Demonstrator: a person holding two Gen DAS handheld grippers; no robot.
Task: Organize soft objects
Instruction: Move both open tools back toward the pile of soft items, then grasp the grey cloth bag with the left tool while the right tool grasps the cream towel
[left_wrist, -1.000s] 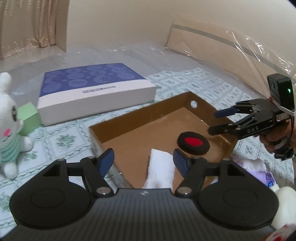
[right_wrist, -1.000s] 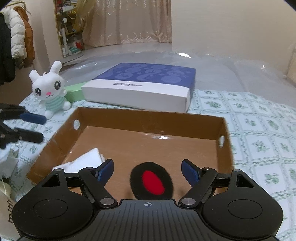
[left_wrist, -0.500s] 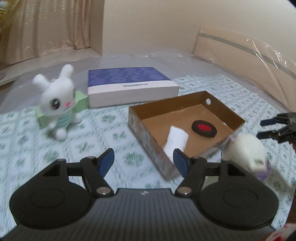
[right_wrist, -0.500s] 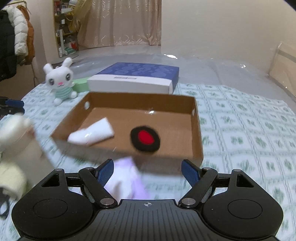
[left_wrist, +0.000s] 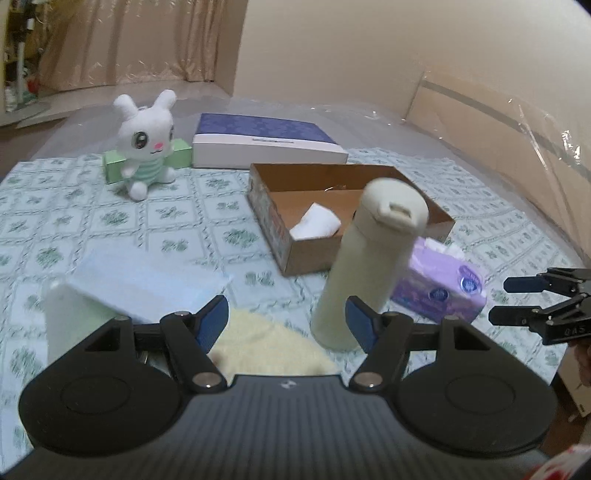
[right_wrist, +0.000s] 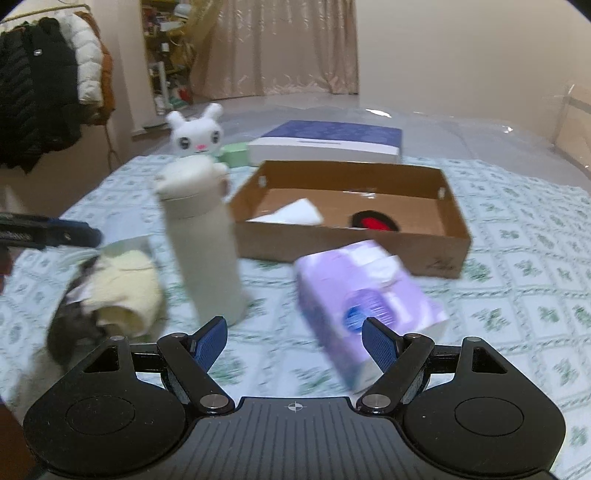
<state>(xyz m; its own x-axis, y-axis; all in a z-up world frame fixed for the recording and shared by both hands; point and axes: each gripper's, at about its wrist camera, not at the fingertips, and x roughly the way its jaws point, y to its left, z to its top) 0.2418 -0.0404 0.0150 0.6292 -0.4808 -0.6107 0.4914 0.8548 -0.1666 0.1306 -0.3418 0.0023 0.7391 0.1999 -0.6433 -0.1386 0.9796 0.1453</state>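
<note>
A brown cardboard box (right_wrist: 454, 221) on the bed holds a white folded cloth (right_wrist: 291, 214) and a black-and-red round pad (right_wrist: 373, 221); the box also shows in the left wrist view (left_wrist: 314, 254). A white plush bunny (left_wrist: 146, 144) sits at the far left. A purple tissue pack (right_wrist: 365, 299) lies in front of the box. A pale yellow cloth (left_wrist: 266, 347) lies just past my left gripper (left_wrist: 286, 323), which is open and empty. My right gripper (right_wrist: 295, 341) is open and empty, close to the tissue pack.
A cream bottle (left_wrist: 369, 266) stands upright between the grippers and the box. A blue-and-white flat box (left_wrist: 266, 144) and a green block (left_wrist: 181, 155) lie at the back. A light blue flat pack (left_wrist: 147, 284) lies at left. Coats (right_wrist: 48, 92) hang far left.
Both grippers have pulled back from the cardboard box toward the bed's near side. The bottle, tissue pack and yellow cloth have come into view. Both stay open.
</note>
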